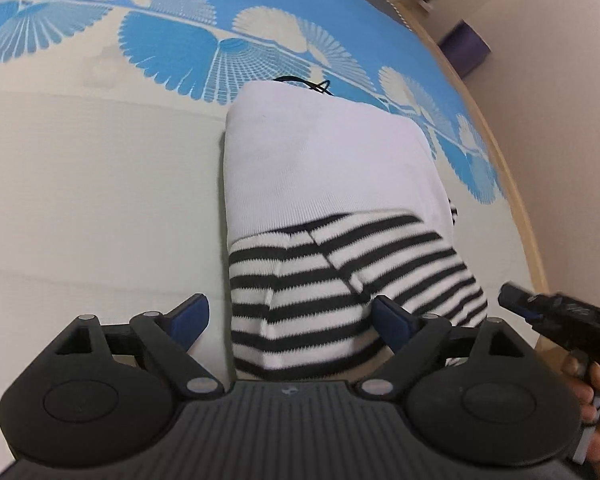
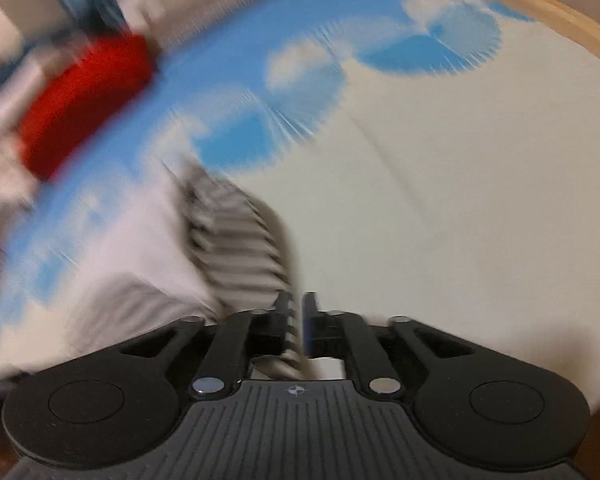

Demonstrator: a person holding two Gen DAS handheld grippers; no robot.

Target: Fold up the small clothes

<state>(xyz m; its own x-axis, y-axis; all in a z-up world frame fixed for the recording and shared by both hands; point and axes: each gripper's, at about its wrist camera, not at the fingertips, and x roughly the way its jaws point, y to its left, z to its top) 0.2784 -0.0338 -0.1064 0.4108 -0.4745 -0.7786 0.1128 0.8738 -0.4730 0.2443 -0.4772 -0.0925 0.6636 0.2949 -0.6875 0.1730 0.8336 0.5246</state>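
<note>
Resting on the cream-and-blue bedspread (image 1: 100, 180), near its wooden edge at three o'clock: the folded garment (image 1: 324, 184), white above, striped below. Straddling its striped end at six o'clock, jaws wide and empty: the left gripper (image 1: 288, 320). Pinching striped cloth between narrow jaws: the right gripper (image 2: 298, 312). Risking a dragged-open fold through pulling before the pinch lets go.

Garment (image 1: 332, 208): you see white, with black-and-white stripes;
Cloth (image 1: 100, 184): cream, blue fan print;
Pads (image 1: 190, 316): blue
</note>
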